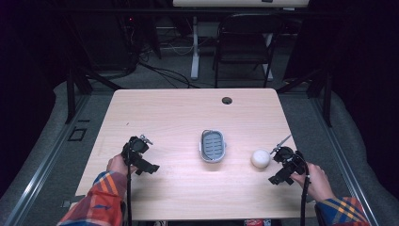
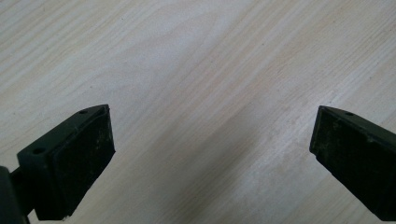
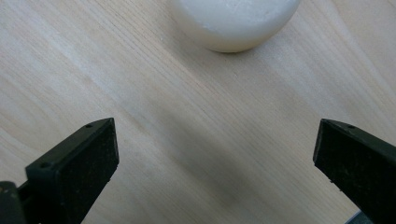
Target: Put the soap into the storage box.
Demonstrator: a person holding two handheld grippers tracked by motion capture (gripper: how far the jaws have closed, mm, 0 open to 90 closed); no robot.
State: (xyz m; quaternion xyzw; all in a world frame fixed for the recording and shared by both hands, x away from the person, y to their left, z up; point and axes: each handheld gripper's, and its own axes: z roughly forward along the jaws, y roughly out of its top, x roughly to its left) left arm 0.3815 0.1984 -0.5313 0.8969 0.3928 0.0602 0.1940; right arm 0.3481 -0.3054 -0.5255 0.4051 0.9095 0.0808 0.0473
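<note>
Table: pale wood-grain table (image 1: pixel 188 113) with rounded corners, a round cable hole (image 1: pixel 227 100) near its far edge — we see it from above, lit against a dark room.
Room: grey carpet around the table, black frame legs at both sides, a dark folding chair (image 1: pixel 244 44) and a white desk leg (image 1: pixel 194 47) beyond the far edge, loose cables on the floor.
Soap dish: grey oval dish (image 1: pixel 213 145) with a ribbed insert, near the middle of the table.
Soap: round white soap (image 1: pixel 260 158) lying on the bare wood, right of the dish and apart from it; in the right gripper view it (image 3: pixel 233 23) sits at the top, ahead of the jaws and clear of them.
Right gripper: right gripper (image 1: pixel 284 162) held by a hand in a plaid sleeve, just beside the soap — jaws spread wide (image 3: pixel 217 163), nothing but wood between them.
Left gripper: left gripper (image 1: pixel 139 155) over the left part of the table, well apart from the dish; we see its jaws wide apart (image 2: pixel 212 154) over bare grain, holding nothing.
</note>
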